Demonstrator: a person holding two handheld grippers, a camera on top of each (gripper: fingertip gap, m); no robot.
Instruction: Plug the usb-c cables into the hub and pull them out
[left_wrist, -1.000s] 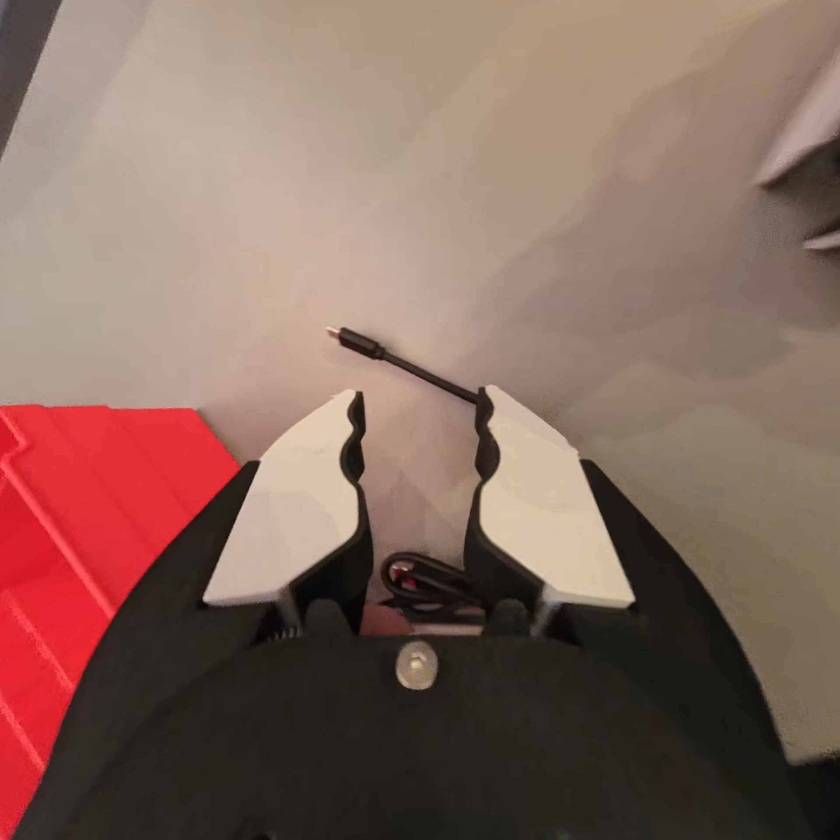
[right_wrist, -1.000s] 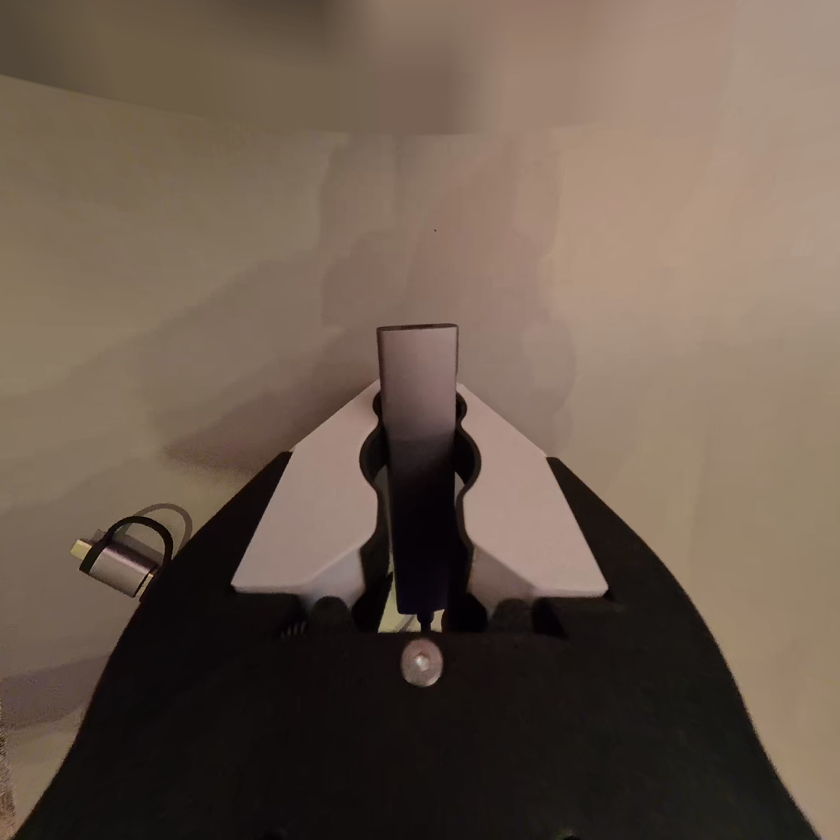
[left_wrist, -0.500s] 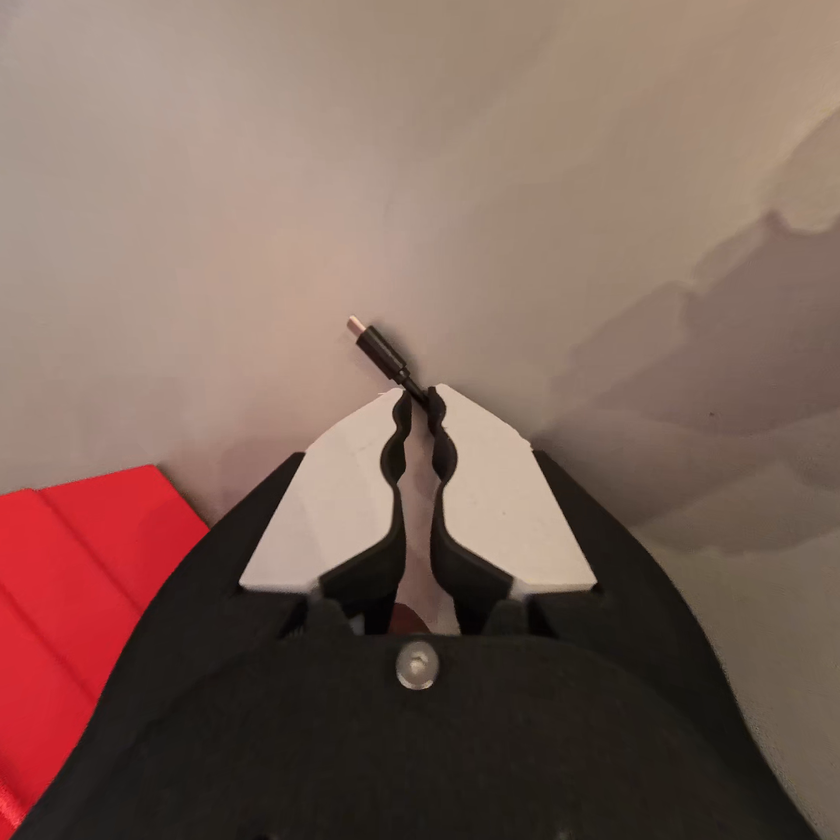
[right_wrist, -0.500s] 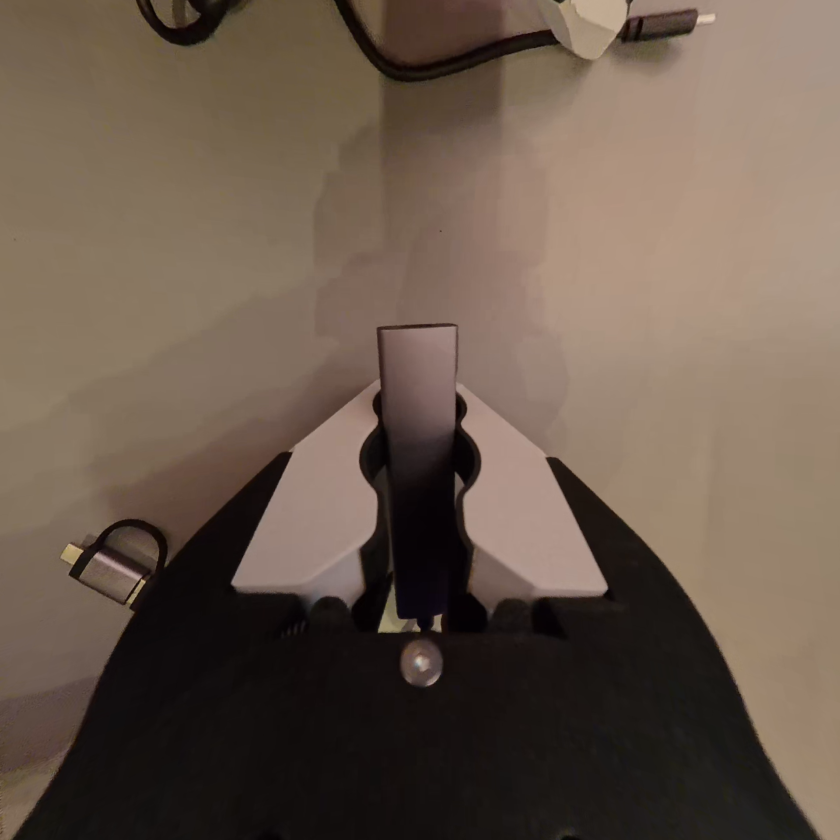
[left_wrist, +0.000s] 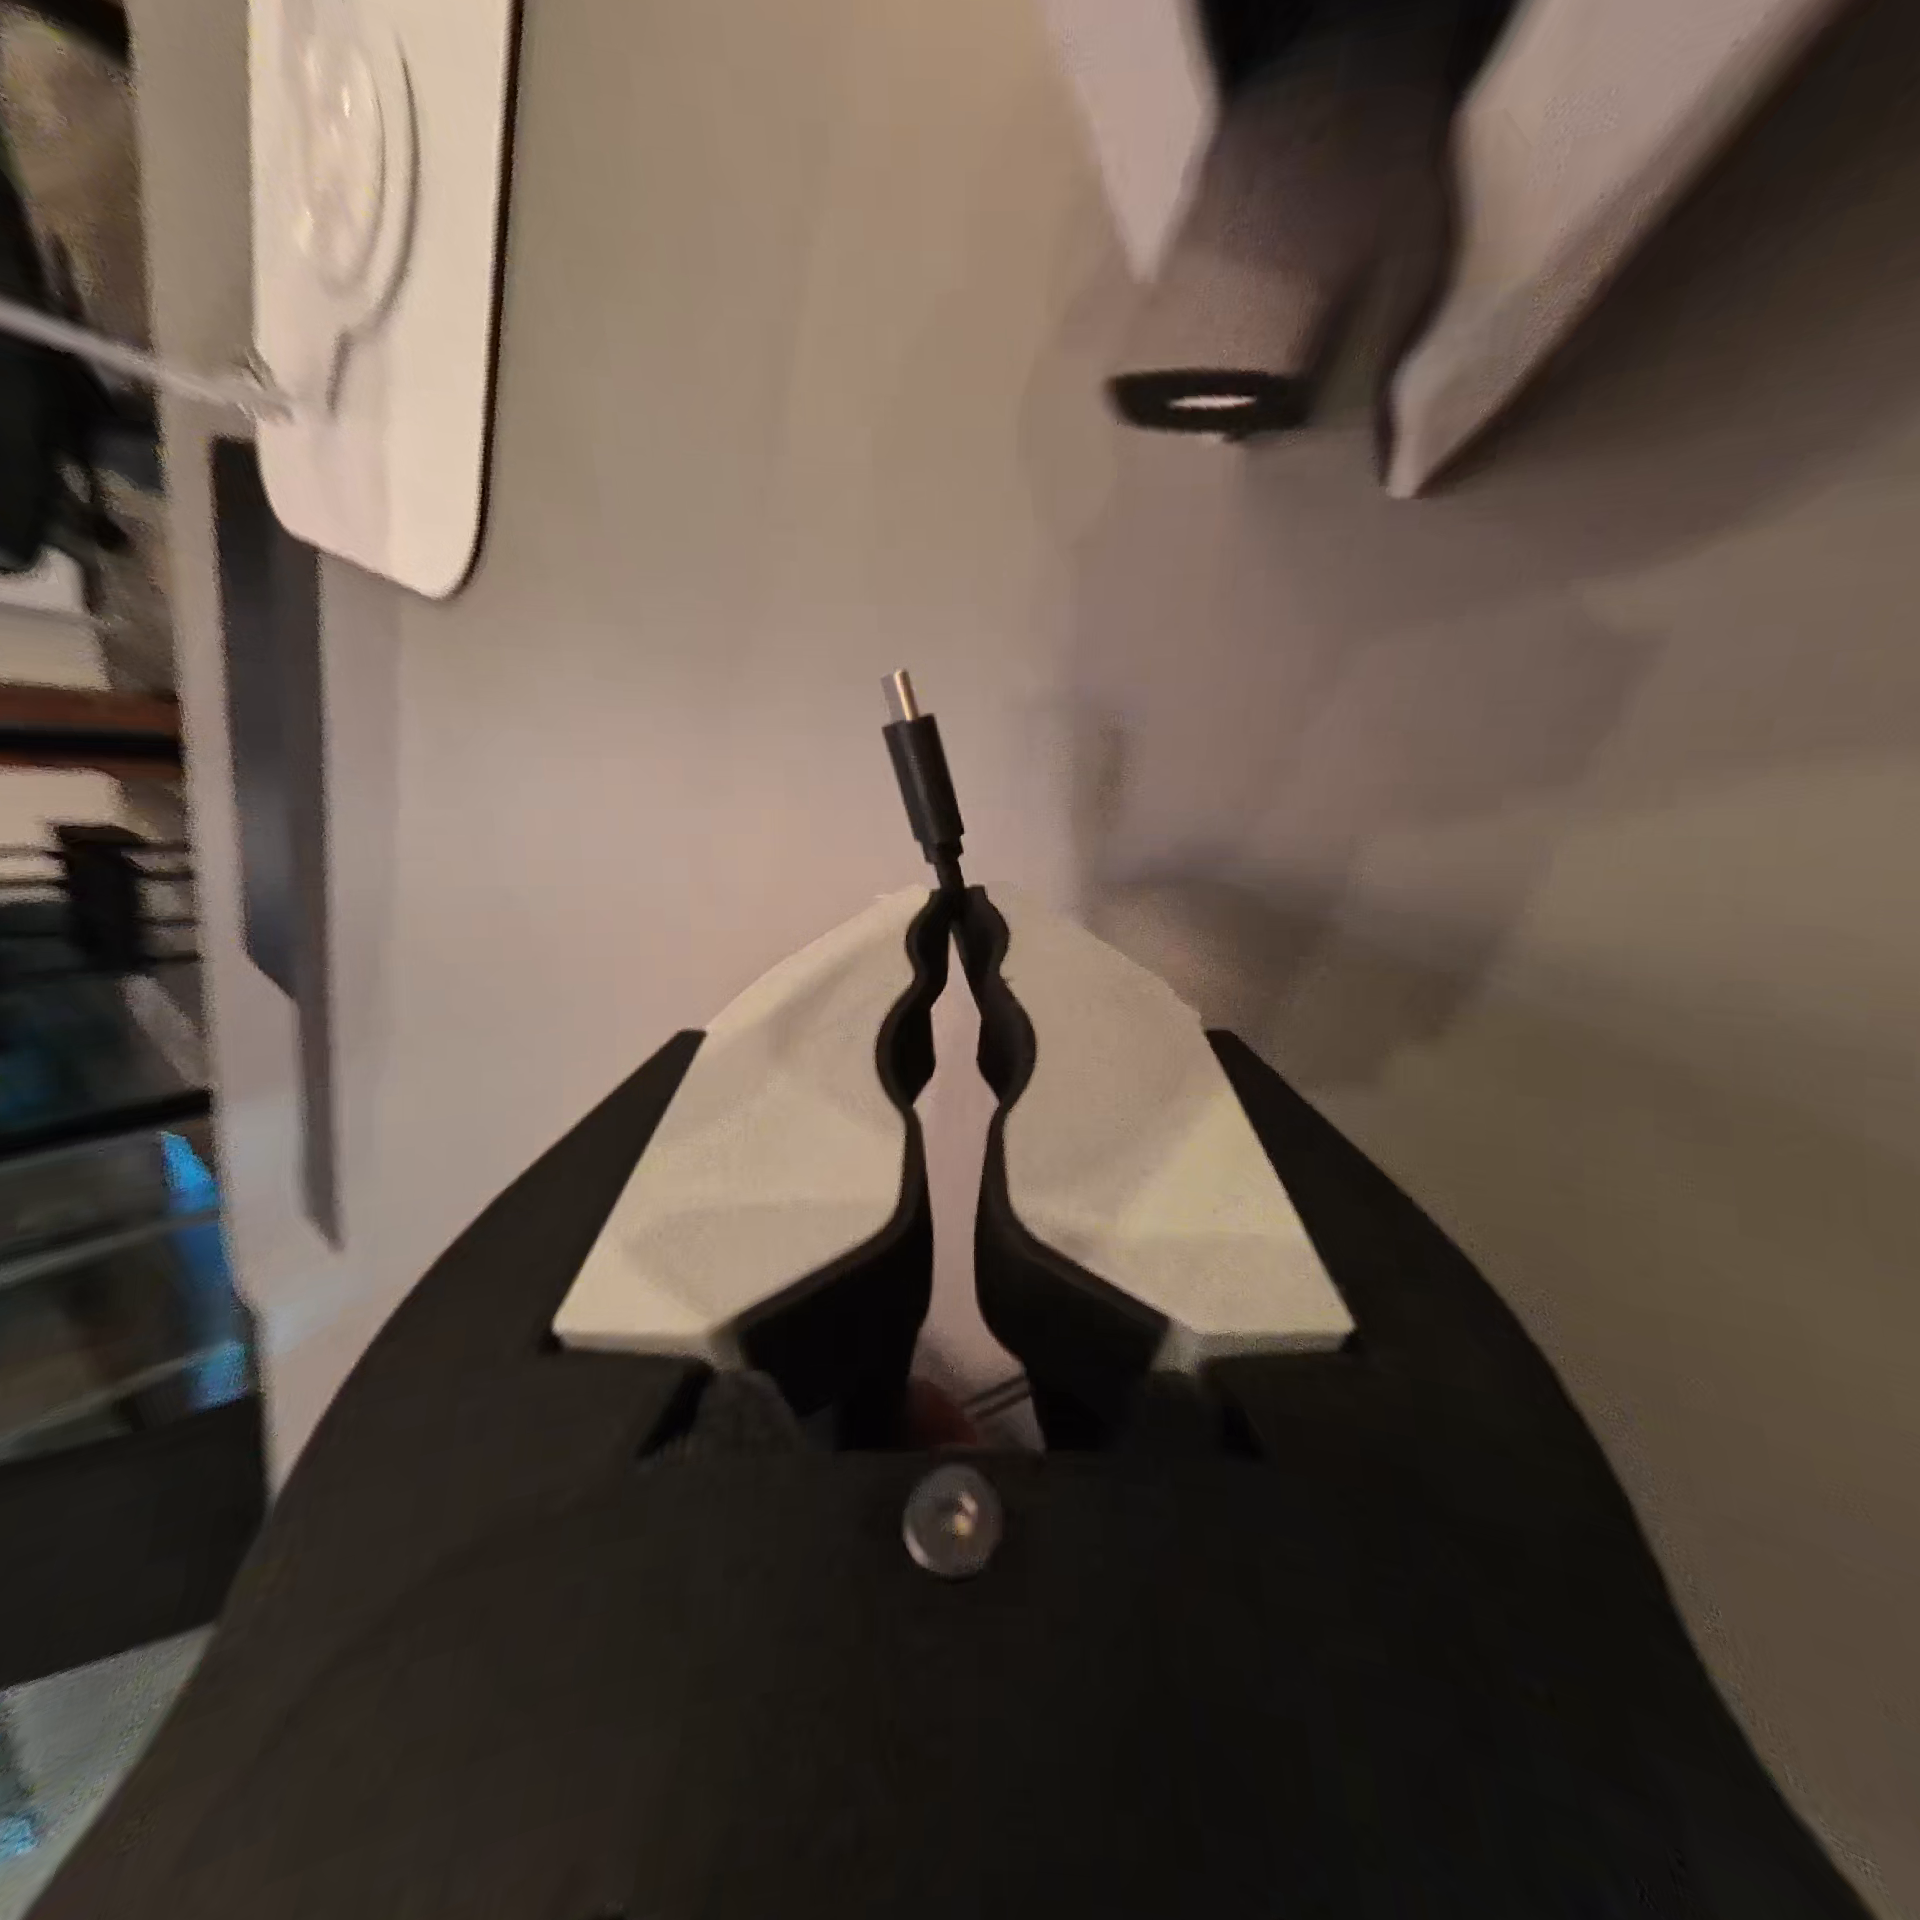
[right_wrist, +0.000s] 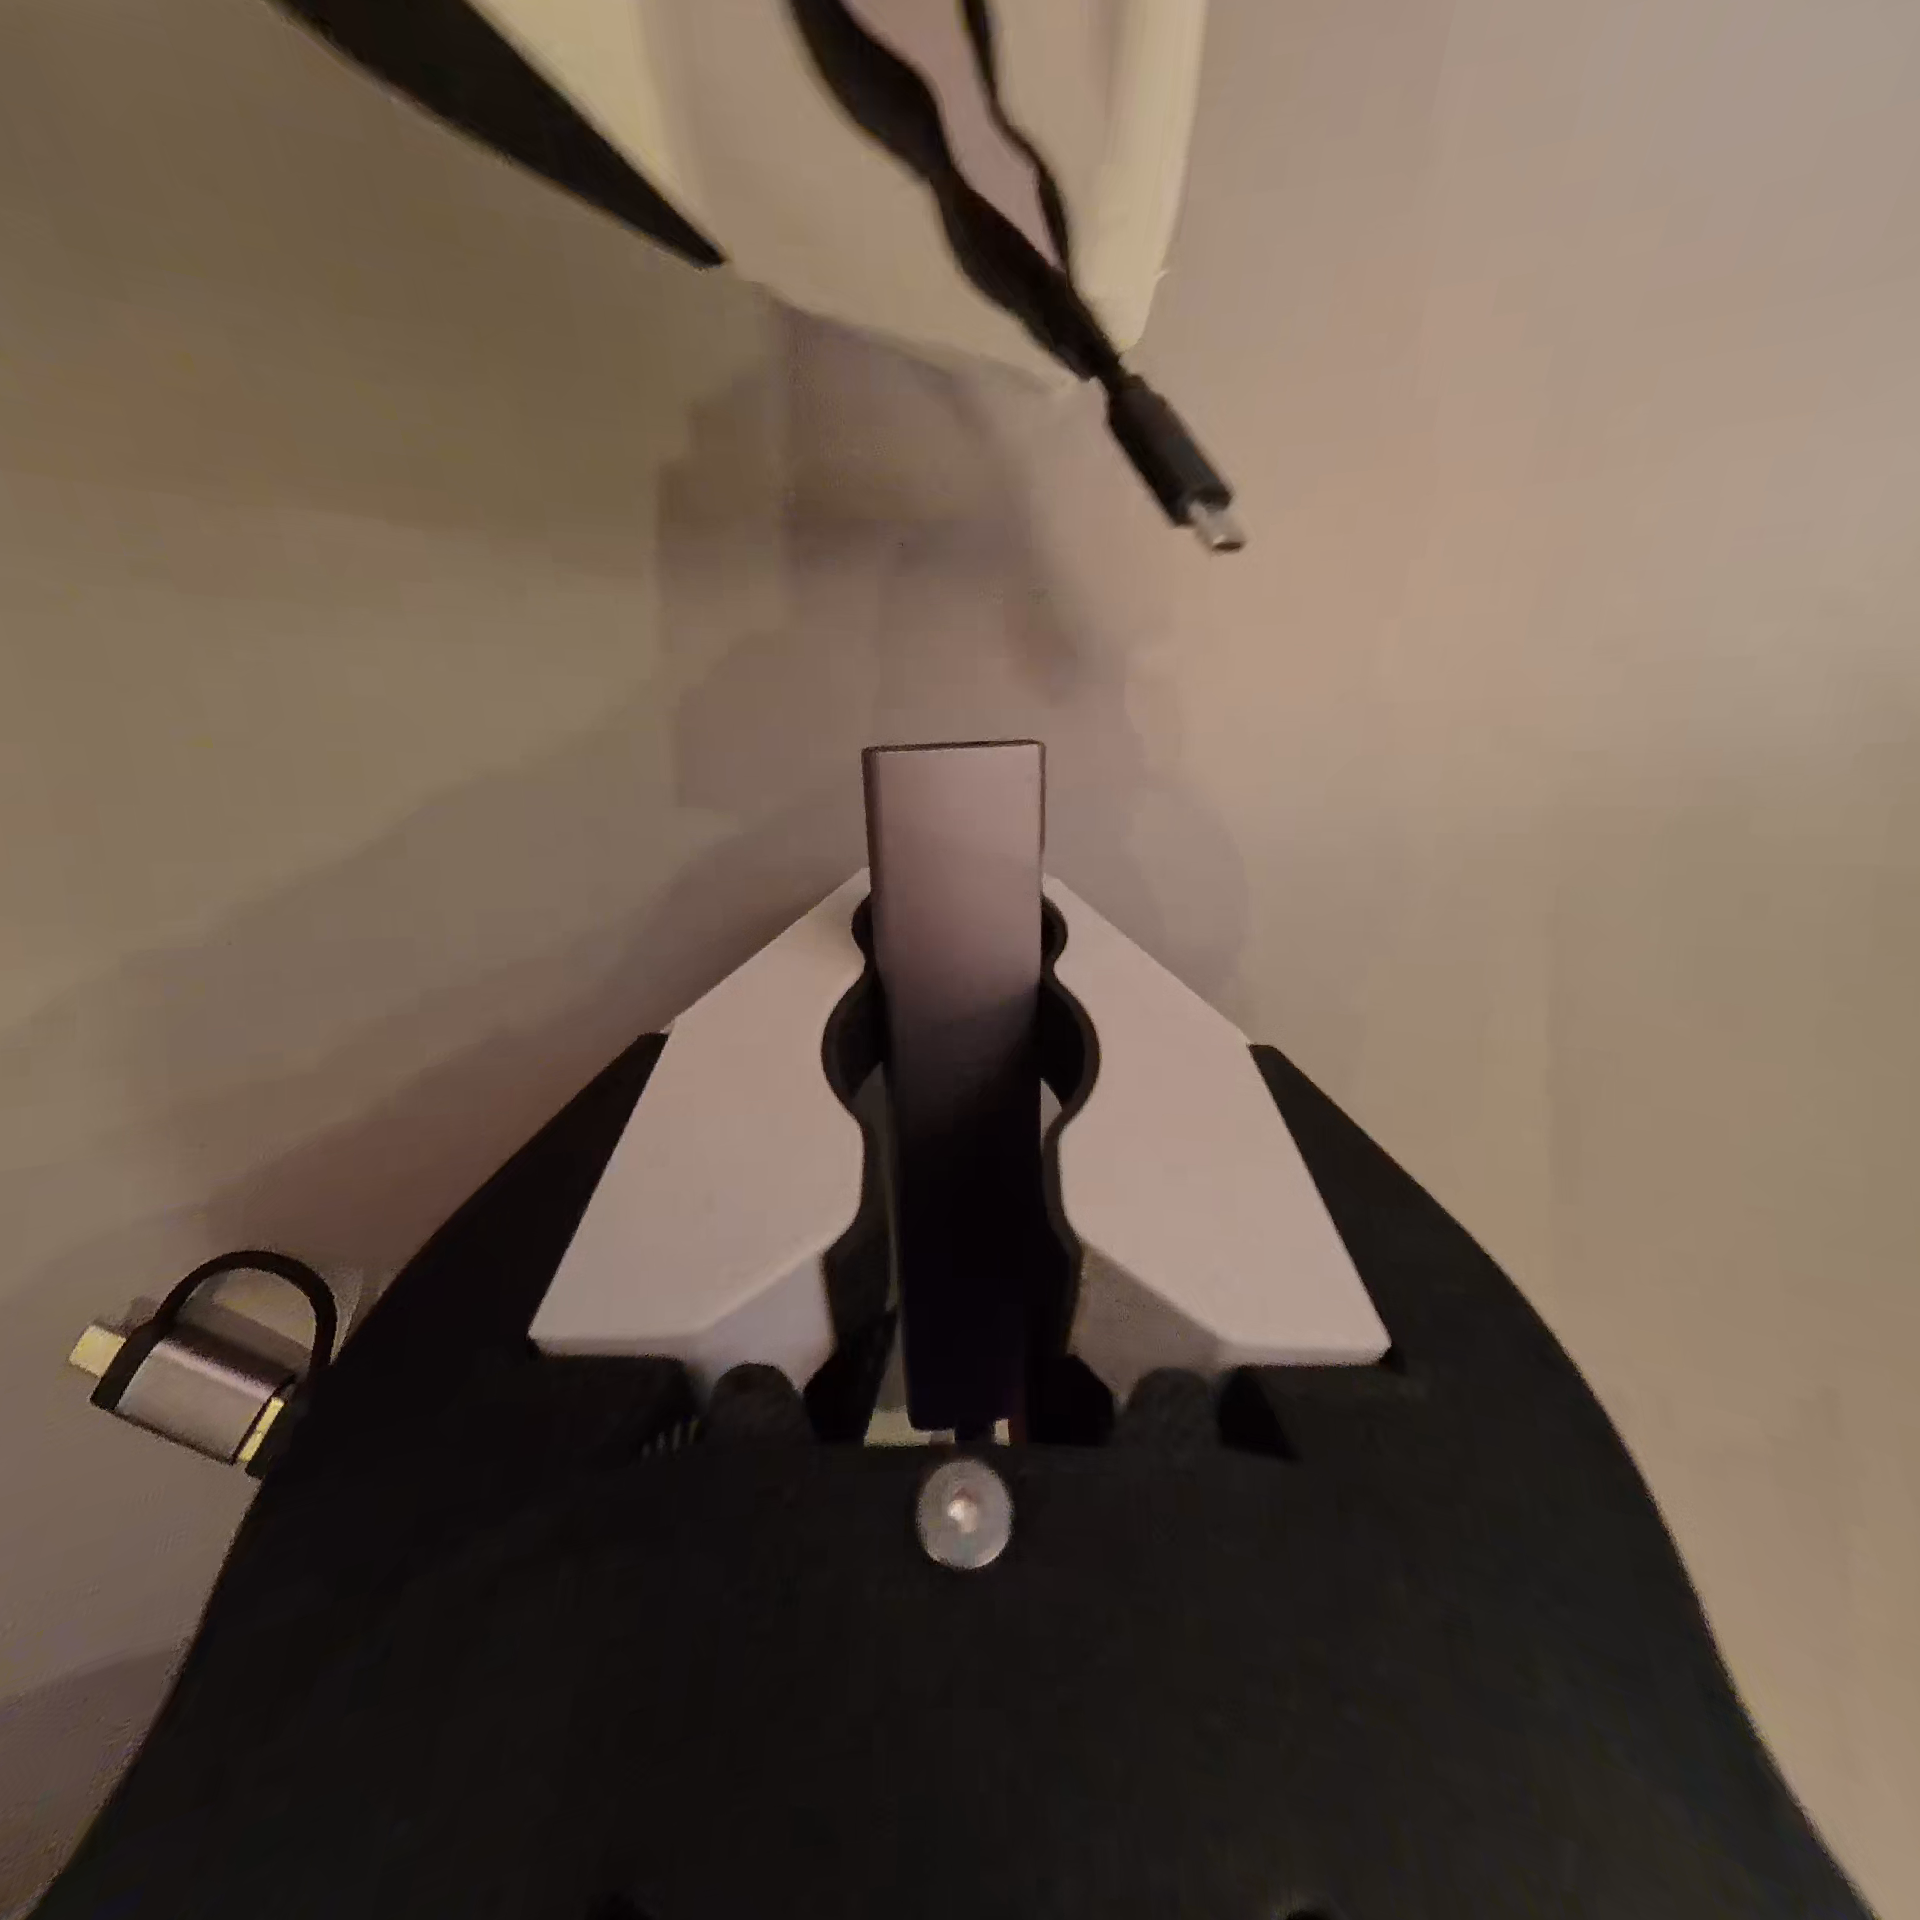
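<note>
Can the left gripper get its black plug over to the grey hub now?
Probably yes. The left gripper pinches the black plug by its cable, plug sticking out front, and only open air shows between it and the grey hub clamped in the right gripper.

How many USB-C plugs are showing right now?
2. One black cable plug sticks out past the left claw, pinched at the cord. The other is a grey adapter plug dangling beside the right claw; more may be hidden.
</note>
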